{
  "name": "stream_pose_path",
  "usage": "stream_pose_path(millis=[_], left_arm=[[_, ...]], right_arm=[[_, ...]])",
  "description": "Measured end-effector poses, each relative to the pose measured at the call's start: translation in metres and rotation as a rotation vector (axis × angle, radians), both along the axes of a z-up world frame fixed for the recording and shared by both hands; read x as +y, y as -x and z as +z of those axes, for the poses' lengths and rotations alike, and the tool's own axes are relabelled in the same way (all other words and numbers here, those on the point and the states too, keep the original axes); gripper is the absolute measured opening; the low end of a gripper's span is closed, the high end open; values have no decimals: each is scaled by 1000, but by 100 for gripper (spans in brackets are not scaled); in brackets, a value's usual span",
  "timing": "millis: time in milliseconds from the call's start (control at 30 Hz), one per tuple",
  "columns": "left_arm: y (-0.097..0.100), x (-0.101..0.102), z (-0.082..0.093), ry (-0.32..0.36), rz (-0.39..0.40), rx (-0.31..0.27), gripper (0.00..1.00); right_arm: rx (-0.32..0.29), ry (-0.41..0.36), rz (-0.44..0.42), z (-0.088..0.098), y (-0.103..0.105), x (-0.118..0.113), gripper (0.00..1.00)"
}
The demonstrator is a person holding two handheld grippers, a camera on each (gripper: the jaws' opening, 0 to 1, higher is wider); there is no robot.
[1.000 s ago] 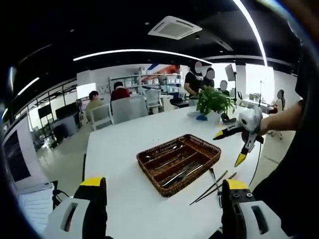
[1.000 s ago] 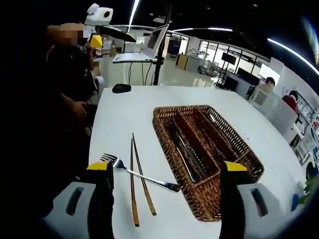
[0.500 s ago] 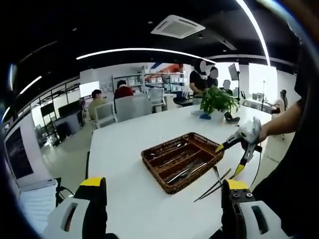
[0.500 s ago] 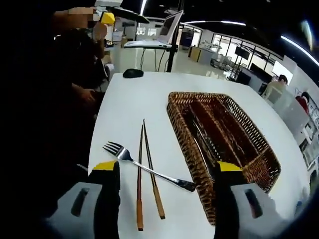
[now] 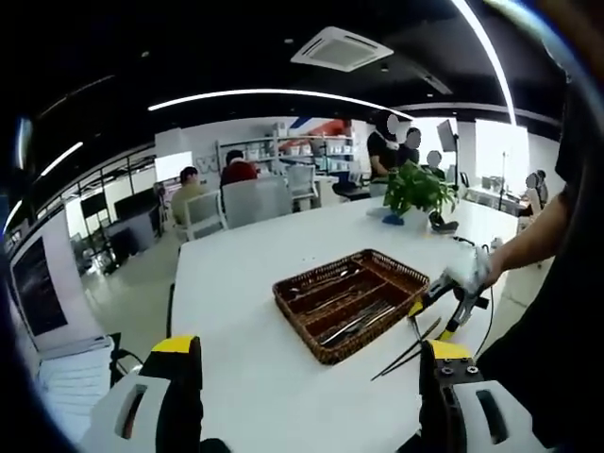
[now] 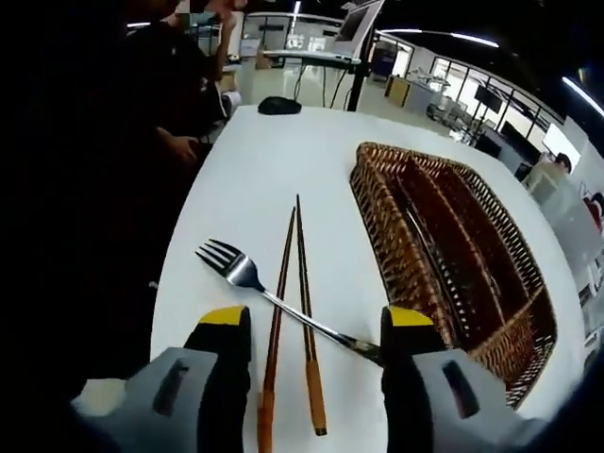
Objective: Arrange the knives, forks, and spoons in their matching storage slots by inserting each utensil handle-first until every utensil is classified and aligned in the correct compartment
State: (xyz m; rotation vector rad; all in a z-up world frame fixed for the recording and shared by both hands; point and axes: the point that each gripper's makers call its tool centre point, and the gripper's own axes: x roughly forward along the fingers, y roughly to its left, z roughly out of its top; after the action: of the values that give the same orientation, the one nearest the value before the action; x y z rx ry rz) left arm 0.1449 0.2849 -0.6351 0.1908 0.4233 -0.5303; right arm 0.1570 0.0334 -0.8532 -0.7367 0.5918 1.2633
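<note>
While my right gripper [image 6: 307, 326] straddles the fork [image 6: 283, 304], fingers apart, it lines up a grasp. My left gripper [image 5: 307, 363] waits open above the worktop [image 5: 236, 368].

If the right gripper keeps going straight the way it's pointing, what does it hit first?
Most likely the fork lying across the chopsticks on the table. The open right gripper points straight at them, though depth is hard to judge.
</note>
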Motion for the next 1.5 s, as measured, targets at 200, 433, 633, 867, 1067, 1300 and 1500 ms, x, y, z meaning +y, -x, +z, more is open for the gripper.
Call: stream_pose_path(millis=[200,433,633,867,1067,1300,1500], left_arm=[[0,1,-1,-3,2,5,100],[-4,1,-2,-8,1,8,100],[-8,-1,-1,-7,1,6,100],[-9,0,-2,-10,5,11,100],[-10,1,-3,-13,8,17,100],[-12,4,-3,-17,14,23,100],[-14,7,-4,-18,21,27,100]], right_arm=[[5,3,8,-4,0,4,46],[-4,4,39,-8,4,14,32],[-15,10,47,-11,3,19,19],[-24,4,39,-8,-8,23,5],[-39,7,83,-8,-11,35,5],[7,-29,45,-8,-24,43,9],[24,-31,11,-6,-32,29,6]])
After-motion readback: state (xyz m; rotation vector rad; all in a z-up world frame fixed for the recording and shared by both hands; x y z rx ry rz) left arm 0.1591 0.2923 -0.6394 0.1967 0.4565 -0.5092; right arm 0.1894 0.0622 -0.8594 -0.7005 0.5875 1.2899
